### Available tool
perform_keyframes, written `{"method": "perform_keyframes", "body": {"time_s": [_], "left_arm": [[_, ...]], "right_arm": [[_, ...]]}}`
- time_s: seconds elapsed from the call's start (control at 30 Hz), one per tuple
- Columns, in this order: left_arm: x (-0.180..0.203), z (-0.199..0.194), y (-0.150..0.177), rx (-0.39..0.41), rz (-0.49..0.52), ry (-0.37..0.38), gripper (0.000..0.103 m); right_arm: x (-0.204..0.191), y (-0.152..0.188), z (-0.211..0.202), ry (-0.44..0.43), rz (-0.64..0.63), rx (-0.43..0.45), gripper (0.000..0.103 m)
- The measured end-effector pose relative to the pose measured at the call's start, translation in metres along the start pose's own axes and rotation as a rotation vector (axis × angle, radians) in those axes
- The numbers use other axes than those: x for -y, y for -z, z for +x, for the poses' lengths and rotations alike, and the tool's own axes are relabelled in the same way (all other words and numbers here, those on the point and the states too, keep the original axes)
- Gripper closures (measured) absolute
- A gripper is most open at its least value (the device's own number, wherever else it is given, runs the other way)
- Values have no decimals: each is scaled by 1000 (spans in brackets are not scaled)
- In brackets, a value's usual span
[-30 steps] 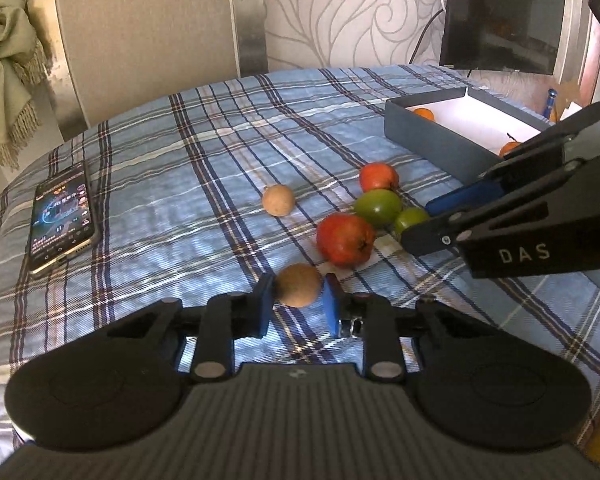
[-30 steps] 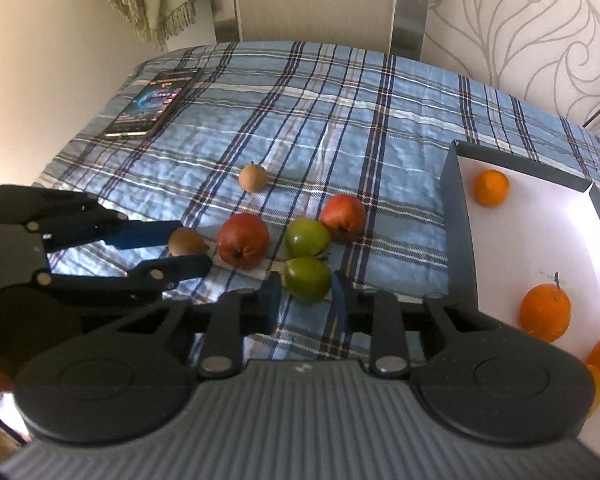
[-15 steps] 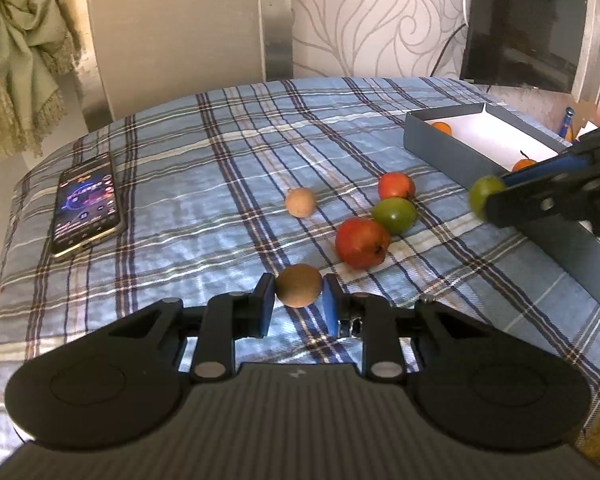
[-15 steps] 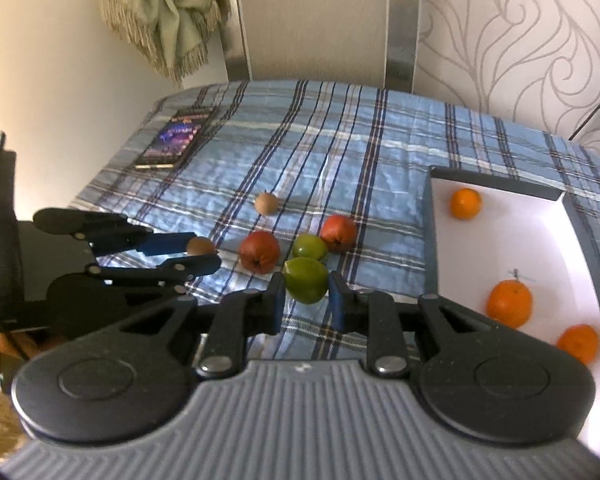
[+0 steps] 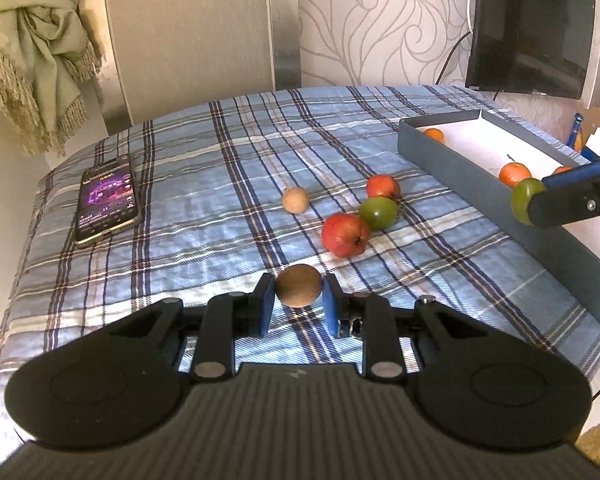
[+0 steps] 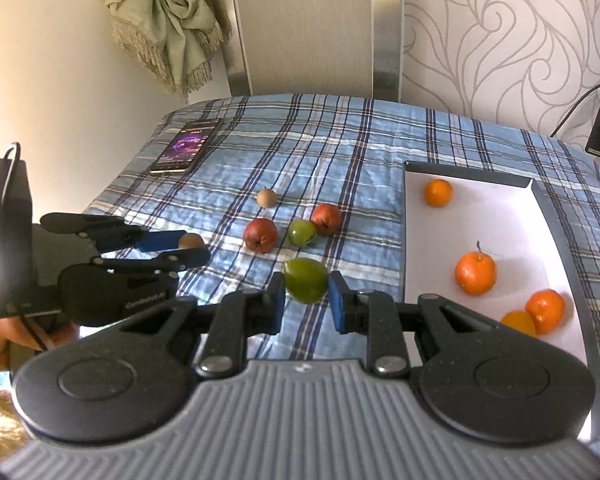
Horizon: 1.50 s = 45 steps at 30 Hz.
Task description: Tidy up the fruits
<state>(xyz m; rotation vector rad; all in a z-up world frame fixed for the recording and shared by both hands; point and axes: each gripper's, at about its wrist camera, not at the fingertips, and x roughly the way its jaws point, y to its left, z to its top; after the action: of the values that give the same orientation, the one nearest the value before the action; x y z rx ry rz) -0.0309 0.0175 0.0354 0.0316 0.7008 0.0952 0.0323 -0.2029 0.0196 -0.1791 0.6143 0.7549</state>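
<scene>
Your right gripper point(image 6: 306, 300) clamps a green fruit point(image 6: 304, 285) just left of the box's point(image 6: 550, 216) near-left wall; your left gripper point(image 5: 297, 304), farther off, pinches a brown fruit point(image 5: 298, 290).

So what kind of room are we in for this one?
Most likely a bedroom at home: a bed under a plaid blanket, patterned wallpaper, a dark screen in the corner.

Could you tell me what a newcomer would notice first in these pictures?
Each claw grips a fruit above the plaid cloth: the right claw a green fruit, the left claw a brown fruit. Four orange fruits sit in the white-lined box on the right.
</scene>
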Motion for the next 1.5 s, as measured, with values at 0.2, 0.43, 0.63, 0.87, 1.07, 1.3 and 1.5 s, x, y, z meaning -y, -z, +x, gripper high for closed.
{"method": "perform_keyframes", "body": {"time_s": [0.2, 0.43, 0.63, 0.87, 1.07, 1.3, 1.5], "left_arm": [[4, -12, 1, 10, -4, -27, 73], [2, -21, 0, 22, -26, -54, 73], [3, -30, -6, 50, -29, -58, 73], [13, -35, -18, 76, -12, -39, 73], [27, -36, -28, 90, 13, -7, 73], [43, -36, -40, 103, 45, 37, 73], [62, -33, -54, 121, 76, 79, 73]], "right_arm": [[6, 9, -9, -6, 18, 8, 77], [7, 14, -17, -13, 16, 10, 77], [3, 13, -24, -17, -11, 24, 77], [5, 14, -36, -1, -18, 48, 77], [13, 17, -47, 20, 10, 66, 77], [25, 22, -60, 48, 51, 84, 77], [37, 29, -71, 89, 95, 98, 77]]}}
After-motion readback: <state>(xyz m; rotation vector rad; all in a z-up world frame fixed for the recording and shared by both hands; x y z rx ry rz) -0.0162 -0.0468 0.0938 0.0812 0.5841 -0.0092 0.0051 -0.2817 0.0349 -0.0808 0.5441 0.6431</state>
